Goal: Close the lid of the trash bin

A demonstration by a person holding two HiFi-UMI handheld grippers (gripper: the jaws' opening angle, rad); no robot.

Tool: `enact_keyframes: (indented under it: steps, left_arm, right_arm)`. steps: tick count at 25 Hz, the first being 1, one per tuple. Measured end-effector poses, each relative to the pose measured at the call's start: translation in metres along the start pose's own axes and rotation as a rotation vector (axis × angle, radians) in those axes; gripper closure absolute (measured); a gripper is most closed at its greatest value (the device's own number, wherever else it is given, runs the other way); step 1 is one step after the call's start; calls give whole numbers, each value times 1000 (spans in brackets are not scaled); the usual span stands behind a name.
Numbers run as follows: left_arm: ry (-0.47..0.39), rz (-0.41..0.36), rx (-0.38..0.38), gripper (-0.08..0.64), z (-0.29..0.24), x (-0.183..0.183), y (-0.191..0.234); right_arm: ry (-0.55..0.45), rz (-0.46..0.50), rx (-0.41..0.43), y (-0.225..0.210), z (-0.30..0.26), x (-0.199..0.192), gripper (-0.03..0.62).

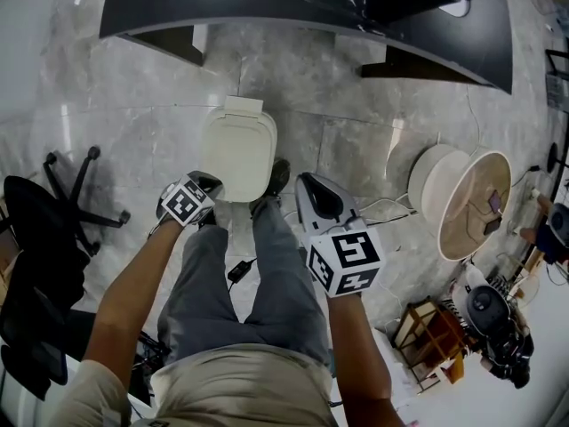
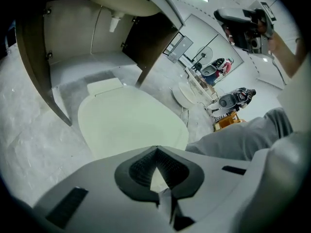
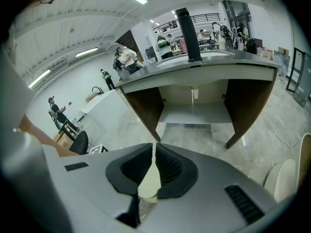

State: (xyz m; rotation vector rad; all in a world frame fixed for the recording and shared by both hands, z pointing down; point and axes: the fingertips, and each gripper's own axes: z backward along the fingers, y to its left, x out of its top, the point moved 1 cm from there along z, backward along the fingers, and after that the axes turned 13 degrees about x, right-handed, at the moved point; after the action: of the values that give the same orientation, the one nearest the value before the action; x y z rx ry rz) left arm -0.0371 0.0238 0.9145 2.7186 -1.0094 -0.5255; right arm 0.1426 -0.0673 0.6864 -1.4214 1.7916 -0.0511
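Observation:
The cream trash bin stands on the grey stone floor just ahead of the person's feet, and its lid lies flat down over the body. My left gripper hangs at the bin's near left corner; in the left gripper view its jaws are pressed together with nothing between them, a little above the lid's near edge. My right gripper is held to the right of the bin, apart from it. Its jaws are also together and hold nothing; they point toward the desk.
A long dark desk with a recess under it runs behind the bin. A black office chair stands at left. A large cable spool, loose cables and a wooden crate lie at right.

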Motion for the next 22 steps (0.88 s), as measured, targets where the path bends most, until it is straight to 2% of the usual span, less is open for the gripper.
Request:
enact_keyframes:
  steps: [11,22]
  left_arm:
    - [85,-11,-2,545,-49,-21,6]
    - [115,-76,-27,546,-58,-21,7]
  right_arm:
    - [38,-9,3,-21,-18,-18,565]
    - [44,-24,-3,-30,-25,-26,565]
